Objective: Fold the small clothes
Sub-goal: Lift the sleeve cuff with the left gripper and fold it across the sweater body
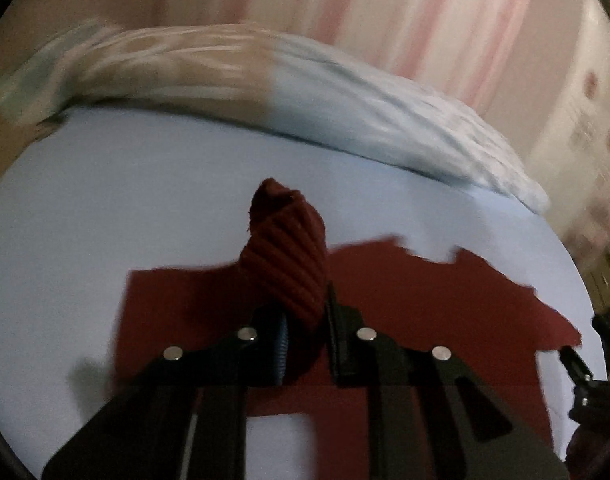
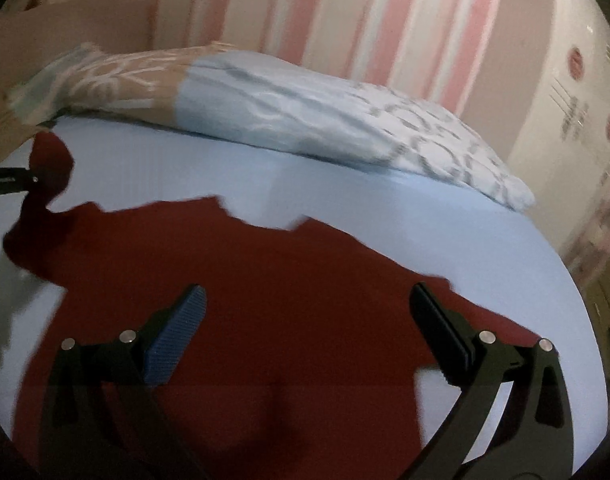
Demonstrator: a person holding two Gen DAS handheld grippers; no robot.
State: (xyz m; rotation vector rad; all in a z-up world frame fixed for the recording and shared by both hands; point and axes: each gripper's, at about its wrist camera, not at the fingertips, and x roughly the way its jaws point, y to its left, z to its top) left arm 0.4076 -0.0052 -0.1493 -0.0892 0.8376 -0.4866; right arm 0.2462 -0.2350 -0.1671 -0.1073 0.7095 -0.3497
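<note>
A dark red garment (image 1: 405,292) lies spread on the light blue bed sheet (image 1: 125,200). My left gripper (image 1: 307,312) is shut on a ribbed cuff (image 1: 289,252) of the garment, which stands up in a bunch between the pads, lifted above the flat cloth. In the right wrist view the same garment (image 2: 285,280) fills the middle. My right gripper (image 2: 309,312) hovers over it, open, with nothing between its fingers (image 2: 185,328). The left gripper (image 2: 9,180) shows at the far left edge, with red cloth (image 2: 51,156) at its tip.
A rumpled pillow or quilt (image 2: 297,112), pale blue with a beige patterned end, lies along the far side of the bed. Behind it is a pink and white striped wall (image 2: 365,20). A white cabinet (image 2: 577,100) stands at the right.
</note>
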